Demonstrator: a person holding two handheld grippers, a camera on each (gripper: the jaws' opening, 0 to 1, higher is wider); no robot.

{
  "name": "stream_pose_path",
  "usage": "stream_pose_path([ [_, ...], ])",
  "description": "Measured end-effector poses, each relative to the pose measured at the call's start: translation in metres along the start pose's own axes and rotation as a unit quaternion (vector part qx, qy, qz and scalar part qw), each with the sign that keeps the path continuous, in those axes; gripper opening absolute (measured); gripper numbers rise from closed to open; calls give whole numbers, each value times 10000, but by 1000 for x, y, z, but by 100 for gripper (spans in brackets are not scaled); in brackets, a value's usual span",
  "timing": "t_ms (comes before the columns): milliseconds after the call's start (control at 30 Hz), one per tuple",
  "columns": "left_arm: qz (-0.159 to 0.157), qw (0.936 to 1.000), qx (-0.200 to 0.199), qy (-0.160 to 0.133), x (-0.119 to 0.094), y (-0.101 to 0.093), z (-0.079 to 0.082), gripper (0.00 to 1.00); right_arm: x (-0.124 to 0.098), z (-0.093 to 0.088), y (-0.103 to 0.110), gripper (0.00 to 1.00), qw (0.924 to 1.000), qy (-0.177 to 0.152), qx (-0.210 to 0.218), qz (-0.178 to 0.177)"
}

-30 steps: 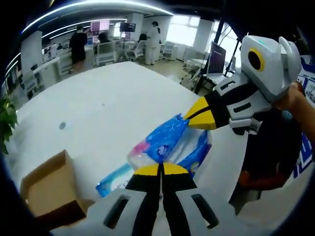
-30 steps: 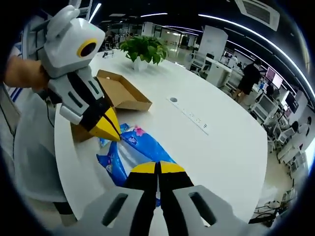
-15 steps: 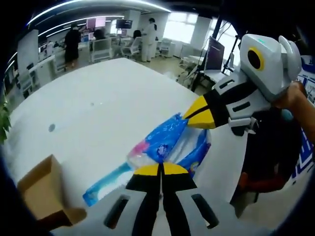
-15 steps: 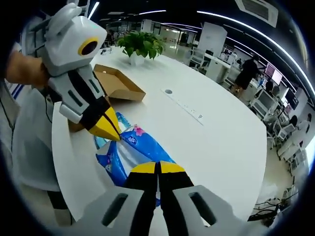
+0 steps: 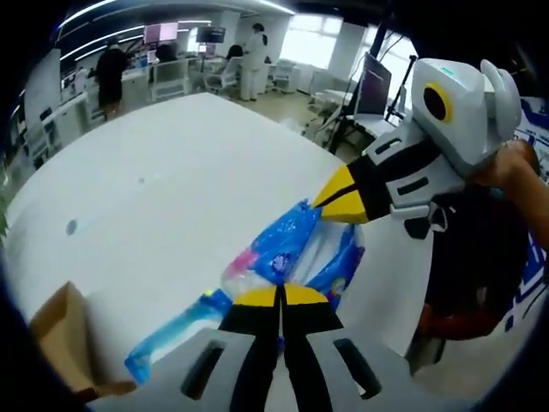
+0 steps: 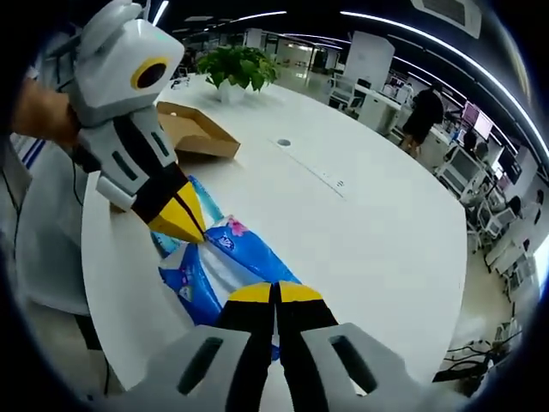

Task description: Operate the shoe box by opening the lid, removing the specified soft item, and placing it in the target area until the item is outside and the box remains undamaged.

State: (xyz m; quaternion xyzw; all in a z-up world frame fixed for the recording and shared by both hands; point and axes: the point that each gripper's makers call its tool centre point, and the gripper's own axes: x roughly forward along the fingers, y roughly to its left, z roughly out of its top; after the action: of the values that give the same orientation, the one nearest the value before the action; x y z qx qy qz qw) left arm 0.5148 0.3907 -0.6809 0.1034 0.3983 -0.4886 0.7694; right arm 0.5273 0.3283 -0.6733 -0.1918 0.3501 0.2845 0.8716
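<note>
Left gripper (image 5: 280,296): yellow-tipped jaws pressed together at the near end of the blue plastic pack (image 5: 287,249), pinching its edge; seen from the right gripper view (image 6: 182,225) it comes in from the left with its tips closed on the pack's far end. Right gripper (image 6: 274,293): jaws likewise pressed together on the pack's (image 6: 225,270) near edge; in the left gripper view (image 5: 343,200) it enters from the right, tips clamped on the pack's upper corner, a person's hand (image 5: 513,165) behind its white body. Blue plastic pack: soft, crinkled, blue and white with a pink mark, stretched between the two grippers above the near edge of the white table (image 5: 171,197), outside the box. Cardboard shoe box (image 6: 193,133): brown, open, lying on the table (image 6: 360,232) well apart from the pack, beyond the left gripper; one brown corner of it (image 5: 60,339) sits at the lower left of the left gripper view. Potted plant (image 6: 236,67): green, on the table past the box. Background: office desks, monitors, several people standing
</note>
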Motion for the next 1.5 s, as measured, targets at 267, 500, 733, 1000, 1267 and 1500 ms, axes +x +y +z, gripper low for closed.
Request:
stream_pose_path([
  [267, -123, 9997, 77, 195, 20, -6, -2, 0, 6, -14, -11, 0, 9999, 49, 121, -11],
  [500, -177, 9991, 81, 371, 37, -4, -12, 0, 16, -32, -12, 0, 9996, 168, 210, 32],
  [733, -178, 9983, 107, 536, 52, 2, -22, 0, 29, -47, -10, 0, 9991, 304, 298, 79],
  [1000, -129, 9978, 131, 642, 56, 9, -30, 0, 40, -52, -5, 0, 9987, 374, 334, 131],
  [1267, -120, 9975, 124, 679, 57, 12, -36, 0, 47, -56, -1, 0, 9987, 438, 205, 161],
  [1500, -126, 9972, 260, 684, 57, 13, -39, 0, 48, -58, 1, 0, 9983, 548, -125, 131],
])
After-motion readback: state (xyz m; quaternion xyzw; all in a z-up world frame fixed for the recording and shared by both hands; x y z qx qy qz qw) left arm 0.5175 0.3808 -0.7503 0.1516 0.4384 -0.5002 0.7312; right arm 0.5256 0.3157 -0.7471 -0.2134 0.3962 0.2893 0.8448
